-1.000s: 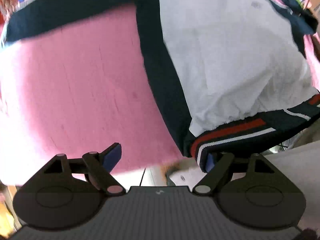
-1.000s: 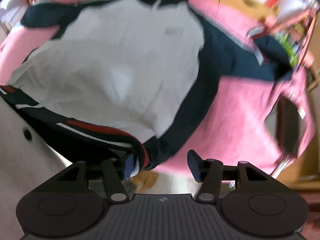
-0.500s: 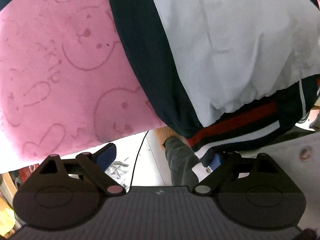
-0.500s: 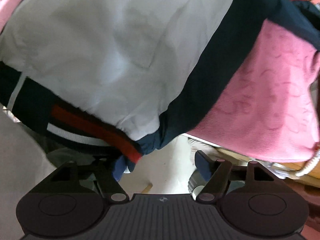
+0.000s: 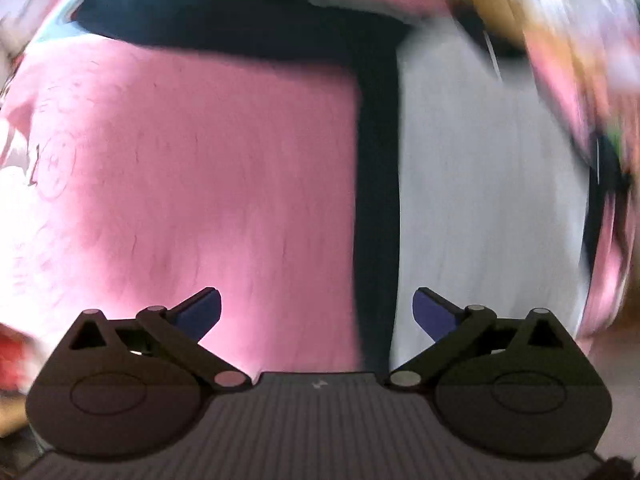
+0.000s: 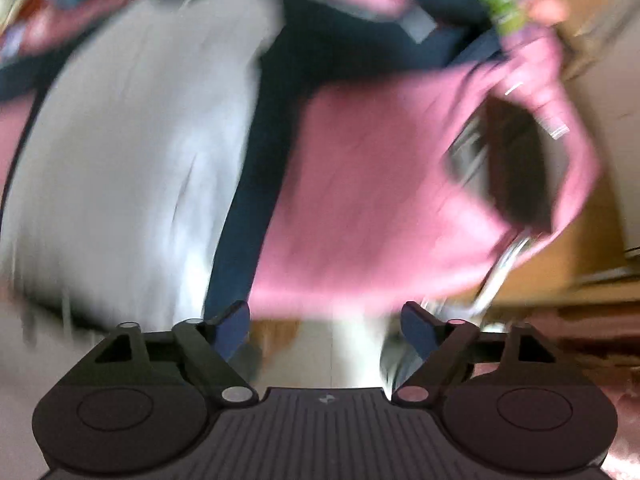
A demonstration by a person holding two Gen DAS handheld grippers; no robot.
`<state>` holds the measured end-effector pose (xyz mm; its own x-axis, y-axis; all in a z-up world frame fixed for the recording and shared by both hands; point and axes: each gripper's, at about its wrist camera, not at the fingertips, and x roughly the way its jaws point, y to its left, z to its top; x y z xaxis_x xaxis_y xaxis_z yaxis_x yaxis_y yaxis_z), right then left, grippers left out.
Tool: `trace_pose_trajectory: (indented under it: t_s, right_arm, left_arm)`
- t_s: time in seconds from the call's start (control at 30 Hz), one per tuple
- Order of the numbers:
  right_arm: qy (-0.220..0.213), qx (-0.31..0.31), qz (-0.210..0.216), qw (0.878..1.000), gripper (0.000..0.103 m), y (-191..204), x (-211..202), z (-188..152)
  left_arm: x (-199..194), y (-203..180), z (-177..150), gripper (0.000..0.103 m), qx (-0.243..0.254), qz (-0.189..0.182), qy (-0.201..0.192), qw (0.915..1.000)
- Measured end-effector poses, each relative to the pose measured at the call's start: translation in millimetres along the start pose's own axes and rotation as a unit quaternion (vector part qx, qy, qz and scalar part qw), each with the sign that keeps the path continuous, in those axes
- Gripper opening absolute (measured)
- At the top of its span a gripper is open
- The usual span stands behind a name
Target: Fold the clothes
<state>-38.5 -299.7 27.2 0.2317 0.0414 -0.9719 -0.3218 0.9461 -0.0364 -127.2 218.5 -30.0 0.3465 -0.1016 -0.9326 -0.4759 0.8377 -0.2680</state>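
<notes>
Left wrist view shows the white-and-navy jacket (image 5: 488,184) spread flat on the pink cloth (image 5: 180,184), sleeve outstretched, no fold visible, while the left gripper (image 5: 317,307) and right gripper (image 6: 325,322) gape empty.

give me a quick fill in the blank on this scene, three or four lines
1. The jacket lies on a blanket coloured ____.
2. The jacket's body panel is white, and its side stripe is dark ____.
3. The left tongs are ____, gripping nothing.
4. The right tongs are ____ too.

Missing words: pink; navy; open; open
</notes>
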Motion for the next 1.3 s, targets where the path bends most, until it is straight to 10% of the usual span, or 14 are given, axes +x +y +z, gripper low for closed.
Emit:
trace_pose_trajectory:
  t_s: [0.23,0.37,0.53,0.8,1.03,1.3]
  right_arm:
    - [-0.079,0.057,0.022,0.995,0.083,19.9,27.2,66.8]
    - [-0.092,0.018,0.028,0.995,0.083,52.5,37.2,74.5]
    - [-0.073,-0.038,0.012,0.997,0.083,83.6,41.4,65.6]
    - [-0.027,-0.061,-0.022,0.998,0.083,122.8,57.8,72.8]
    - [-0.011,-0.072,-0.034,0.997,0.083,151.3,60.4,84.6]
    - [-0.027,-0.082,-0.034,0.996,0.083,173.6,64.1,102.6]
  left_arm:
    - [67.4,40.9,88.7,0.087,-0.144,0.045,-0.096,0.9839]
    - [66.6,86.1,128.3,0.087,-0.210,0.120,-0.170,0.9554]
    - [61.4,147.6,180.6,0.088,-0.255,0.202,-0.212,0.9214]
    - [79.9,210.7,224.6,0.094,-0.317,0.203,-0.240,0.8948]
    - [65.8,208.6,220.2,0.020,-0.327,0.251,-0.238,0.8792]
    - [29.1,196.9,227.7,0.006,-0.267,0.348,-0.290,0.8508]
